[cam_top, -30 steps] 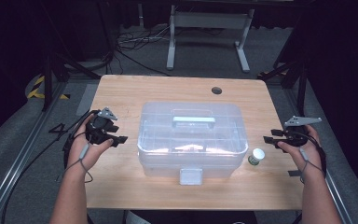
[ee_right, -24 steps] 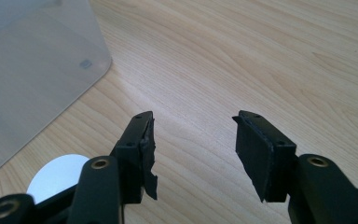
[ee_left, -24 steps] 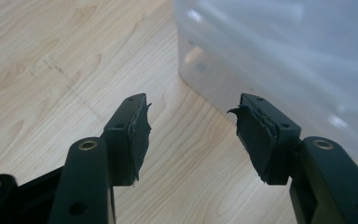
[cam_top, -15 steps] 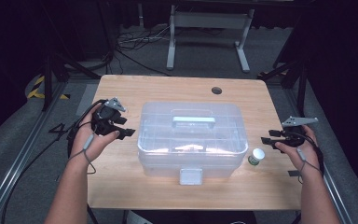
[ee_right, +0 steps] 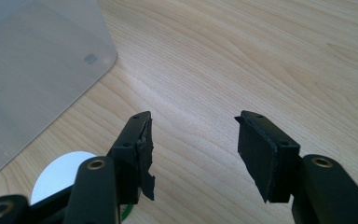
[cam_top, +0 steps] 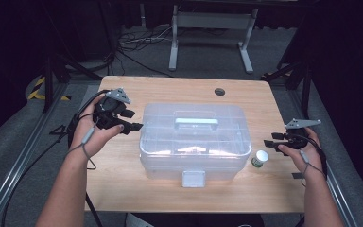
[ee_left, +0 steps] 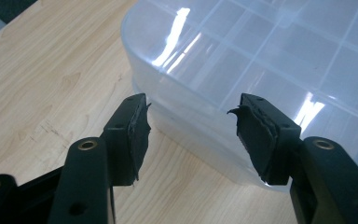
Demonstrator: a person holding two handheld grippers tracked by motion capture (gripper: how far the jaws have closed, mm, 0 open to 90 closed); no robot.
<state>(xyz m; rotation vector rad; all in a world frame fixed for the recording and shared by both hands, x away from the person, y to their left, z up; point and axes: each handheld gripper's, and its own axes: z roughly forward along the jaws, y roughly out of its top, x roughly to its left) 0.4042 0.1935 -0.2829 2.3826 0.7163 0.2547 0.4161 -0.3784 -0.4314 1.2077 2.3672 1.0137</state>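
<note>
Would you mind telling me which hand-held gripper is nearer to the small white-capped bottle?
Right. The right hand-held gripper sits just beside the bottle; the left hand-held gripper is across the box.

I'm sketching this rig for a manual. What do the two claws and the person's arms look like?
Each claw, left claw and right claw, is black, with two flat jaws faced in ragged black padding and brass-coloured eyelets at the pivots. A grey three-cornered plate sits on top of each, and a dark cable trails from each down the wrist. The forearms are bare, with no sleeves.
</note>
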